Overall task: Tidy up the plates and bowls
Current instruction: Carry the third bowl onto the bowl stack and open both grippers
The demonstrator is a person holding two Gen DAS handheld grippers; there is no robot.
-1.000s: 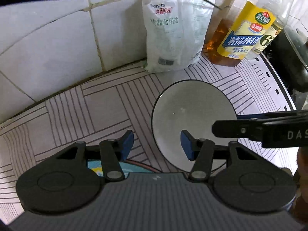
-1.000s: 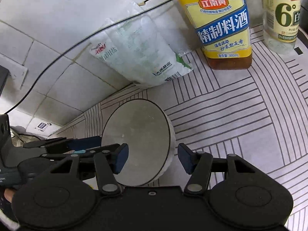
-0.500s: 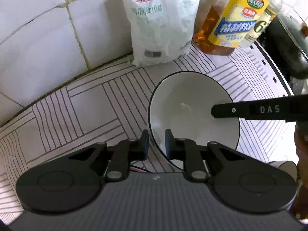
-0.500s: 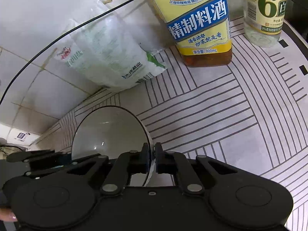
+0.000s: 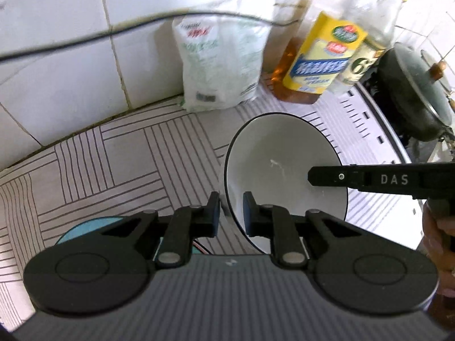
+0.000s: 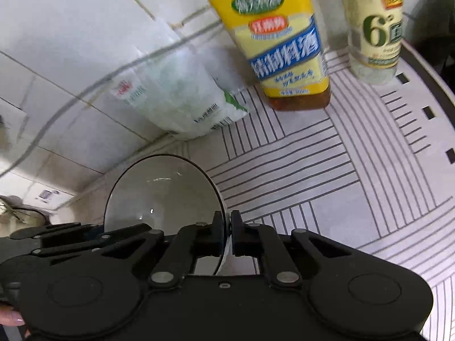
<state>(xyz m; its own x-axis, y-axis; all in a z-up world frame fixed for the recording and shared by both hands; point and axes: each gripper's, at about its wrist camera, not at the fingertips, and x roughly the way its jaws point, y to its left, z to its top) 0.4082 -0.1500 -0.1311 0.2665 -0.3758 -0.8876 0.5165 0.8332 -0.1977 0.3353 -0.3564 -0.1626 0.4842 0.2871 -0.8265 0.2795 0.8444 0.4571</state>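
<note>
**A:** How far had they got with the dishes when you looked?

**B:** Barely started, I'd say. Nearest me, the left claw [image 5: 231,211] was pinched on the near rim of a white bowl with a thin dark edge [image 5: 281,153], one pad outside the wall and one inside. The right claw [image 6: 229,234] was clamped tight on the opposite rim of the same bowl [image 6: 162,196]. So both hands had that one bowl between them.

**A:** Was it on the table?

**B:** It looked tilted and just clear of the striped mat on the table [image 5: 119,153], though I couldn't swear its foot was off. Under the left claw a light blue plate [image 5: 85,228] peeked out, mostly hidden.

**A:** Anything stacked yet?

**B:** Nothing I could see. The bowl wanted a place, perhaps with that plate; that was my guess only.

**A:** And behind?

**B:** A white salt bag [image 5: 219,65] leaning on the tiled wall, a yellow-labelled cooking wine bottle [image 6: 281,42], a vinegar bottle [image 6: 372,28], and farthest off a dark lidded pan [image 5: 415,91].
</note>
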